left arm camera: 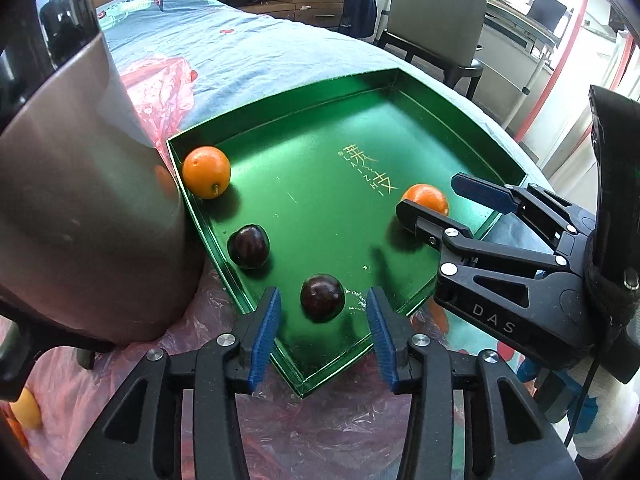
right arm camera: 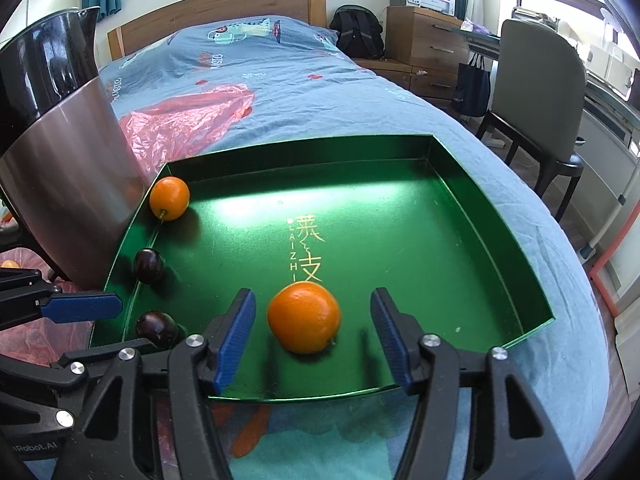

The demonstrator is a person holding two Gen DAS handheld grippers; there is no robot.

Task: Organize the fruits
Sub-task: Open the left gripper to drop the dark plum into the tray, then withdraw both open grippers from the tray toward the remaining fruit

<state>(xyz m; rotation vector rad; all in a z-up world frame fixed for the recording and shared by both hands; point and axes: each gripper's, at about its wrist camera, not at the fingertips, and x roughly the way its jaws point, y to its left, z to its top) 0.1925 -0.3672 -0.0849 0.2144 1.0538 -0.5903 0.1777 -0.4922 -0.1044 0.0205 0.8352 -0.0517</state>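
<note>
A green tray [left arm camera: 320,128] [right arm camera: 460,208] lies on the bed. In it are two oranges and two dark plums. One orange [left arm camera: 206,172] [right arm camera: 169,198] sits in the far left corner. One plum [left arm camera: 249,246] [right arm camera: 149,265] lies by the left wall. My left gripper [left arm camera: 323,312] is open around the near plum [left arm camera: 322,298] [right arm camera: 157,328], jaws apart from it. My right gripper [right arm camera: 313,320] [left arm camera: 436,196] is open around the second orange [right arm camera: 304,318] [left arm camera: 426,198], which rests on the tray floor.
A tall steel pot [left arm camera: 80,200] [right arm camera: 68,152] stands against the tray's left side. Pink plastic bags [right arm camera: 180,120] [left arm camera: 160,92] lie under and behind it. More fruit [left arm camera: 26,408] lies at the lower left. A chair [right arm camera: 536,92] and drawers [right arm camera: 428,40] stand beside the bed.
</note>
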